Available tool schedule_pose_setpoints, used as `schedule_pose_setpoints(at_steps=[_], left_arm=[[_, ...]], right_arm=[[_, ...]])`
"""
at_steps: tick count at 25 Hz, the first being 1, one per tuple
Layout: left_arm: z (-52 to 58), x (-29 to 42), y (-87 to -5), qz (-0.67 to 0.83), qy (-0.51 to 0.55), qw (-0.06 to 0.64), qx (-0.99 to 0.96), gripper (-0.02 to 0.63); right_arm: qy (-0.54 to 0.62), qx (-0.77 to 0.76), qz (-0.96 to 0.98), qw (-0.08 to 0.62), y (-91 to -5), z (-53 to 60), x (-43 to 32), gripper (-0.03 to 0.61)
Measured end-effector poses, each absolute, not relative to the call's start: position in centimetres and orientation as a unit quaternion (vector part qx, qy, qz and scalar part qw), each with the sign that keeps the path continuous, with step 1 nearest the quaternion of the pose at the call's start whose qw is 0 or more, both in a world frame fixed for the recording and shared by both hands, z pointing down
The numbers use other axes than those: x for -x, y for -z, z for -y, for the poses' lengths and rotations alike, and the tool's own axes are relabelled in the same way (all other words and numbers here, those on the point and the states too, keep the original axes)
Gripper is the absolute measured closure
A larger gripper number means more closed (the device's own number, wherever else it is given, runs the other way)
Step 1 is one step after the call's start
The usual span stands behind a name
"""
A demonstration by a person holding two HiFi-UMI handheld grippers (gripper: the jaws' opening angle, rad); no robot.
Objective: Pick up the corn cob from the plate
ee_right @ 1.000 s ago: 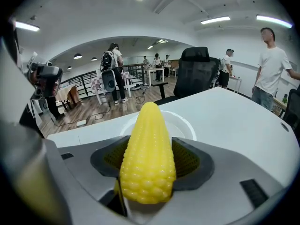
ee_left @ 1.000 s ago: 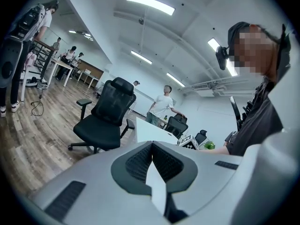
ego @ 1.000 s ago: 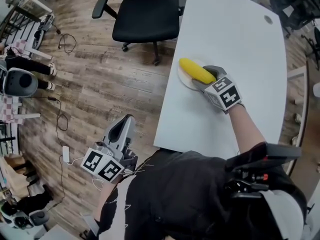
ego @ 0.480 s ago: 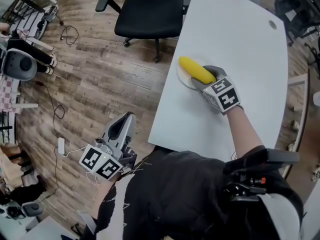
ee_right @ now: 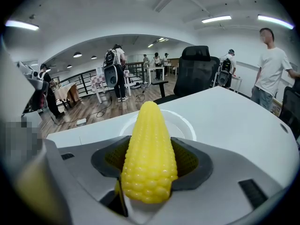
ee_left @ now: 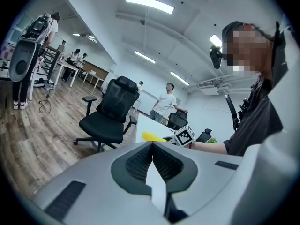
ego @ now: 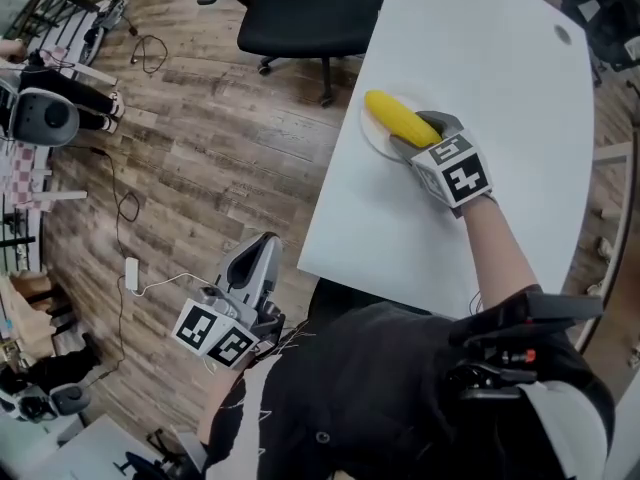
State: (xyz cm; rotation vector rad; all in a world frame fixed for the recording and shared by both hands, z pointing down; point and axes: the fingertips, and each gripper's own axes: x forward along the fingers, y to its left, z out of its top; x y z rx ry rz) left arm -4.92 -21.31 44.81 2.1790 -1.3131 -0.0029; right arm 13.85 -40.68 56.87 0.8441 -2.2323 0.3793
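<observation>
the right tool (ee_right: 150, 165) is clamped on the bumpy yellow corn cob (ee_right: 149, 144), over the round white plate (ego: 374, 140) on the white desk (ego: 500, 78). grasp looks done, lifting remains; the left tool (ee_left: 152, 148) hangs closed, empty.

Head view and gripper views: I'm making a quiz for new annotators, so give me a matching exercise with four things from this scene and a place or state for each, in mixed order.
Things:
1. corn cob
2. plate
3. left gripper
4. office chair

Places or states:
A. standing on the wooden floor
B. jaws together, nothing between them
C. clamped in the right gripper
D. lying on the white table

Pairs: 1-C, 2-D, 3-B, 4-A
</observation>
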Motion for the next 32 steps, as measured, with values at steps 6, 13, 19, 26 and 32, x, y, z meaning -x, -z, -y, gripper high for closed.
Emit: schedule_pose_setpoints(at_steps=[6,13,19,26,32], left_arm=[[21.6,5.4,-45.3,0.482,0.003,0.295,-0.825,0.6],[22.0,5.7,-43.2,0.451,0.006,0.27,-0.851,0.6],[21.2,8.3,-42.4,0.472,0.018,0.272,-0.838,0.6],[21.6,9.3,-41.0,0.485,0.036,0.269,-0.831,0.6],[21.9,9.2,-40.2,0.476,0.036,0.259,-0.84,0.599]], right_arm=[[-0.144,-0.347,0.861,0.344,-57.2,40.5,-13.1,0.316],[-0.146,-0.378,0.847,0.345,-56.4,40.4,-13.6,0.316],[-0.159,-0.411,0.839,0.319,-55.6,41.0,-14.2,0.316],[-0.171,-0.427,0.833,0.308,-54.6,40.9,-14.8,0.318],[-0.183,-0.441,0.83,0.287,-53.6,40.5,-15.0,0.318]])
